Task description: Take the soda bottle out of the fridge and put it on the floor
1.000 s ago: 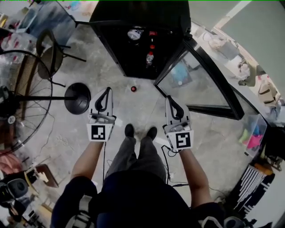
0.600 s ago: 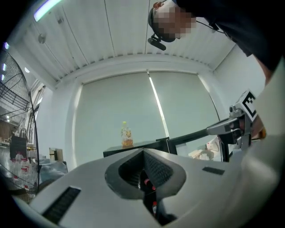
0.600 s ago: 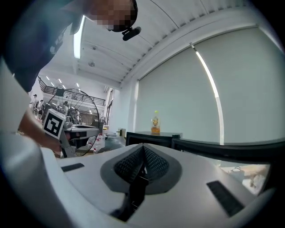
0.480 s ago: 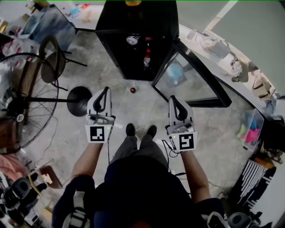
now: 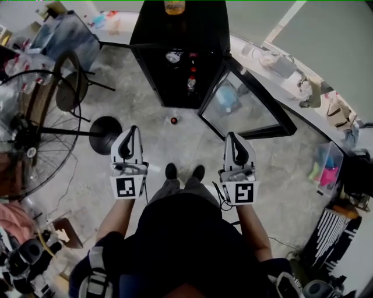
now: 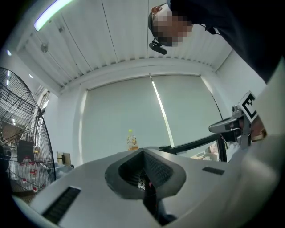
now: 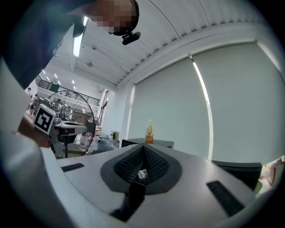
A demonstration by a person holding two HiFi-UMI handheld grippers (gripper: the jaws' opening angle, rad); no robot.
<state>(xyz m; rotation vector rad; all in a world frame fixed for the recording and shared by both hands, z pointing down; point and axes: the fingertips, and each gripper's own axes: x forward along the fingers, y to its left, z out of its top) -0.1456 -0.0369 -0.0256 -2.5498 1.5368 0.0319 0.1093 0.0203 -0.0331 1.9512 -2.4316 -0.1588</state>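
head view: person standing, seen from above, both forearms held out in front. left gripper, jaws closed tip to tip, nothing between them; the left gripper view shows the same, the two pads meeting at the tip. right gripper, level with the left and well apart from it, jaws likewise closed and empty, confirmed in the right gripper view. shoes, dark, side by side on the grey floor between the two grippers. small red round thing, lying on the floor just in front of the fridge; what it is cannot be told. fan, large, wire-caged, at far left, with its round black base beside the left gripper. chair, dark, beyond the fan. fridge, black, upright, its glass door swung wide open toward the right. soda bottle, red-capped, standing inside the fridge on a shelf, well apart from both grippers. orange bottle, upright on top of the fridge, also seen in both gripper views.
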